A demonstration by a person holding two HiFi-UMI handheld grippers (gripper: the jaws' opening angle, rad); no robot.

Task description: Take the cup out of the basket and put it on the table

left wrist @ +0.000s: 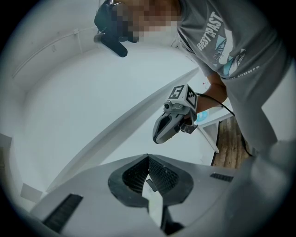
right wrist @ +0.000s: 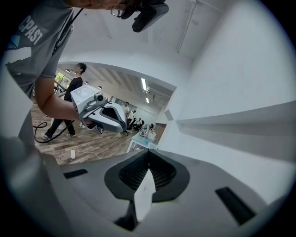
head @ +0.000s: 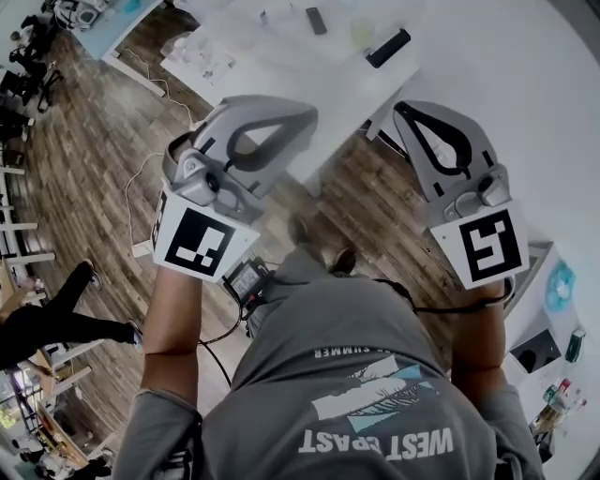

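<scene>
No basket shows in any view. A small pale cup-like thing stands on the white table at the top of the head view; I cannot tell what it is. Both grippers are held up in front of the person's chest, above the wooden floor. My left gripper points toward the table with its jaws shut and nothing between them. My right gripper is also shut and empty. Each gripper view looks upward at white wall and ceiling and shows the other gripper.
On the table lie a black remote and a small dark object. A white shelf unit with a teal item stands at the right. A person walks on the wooden floor at the left. A cable trails across the floor.
</scene>
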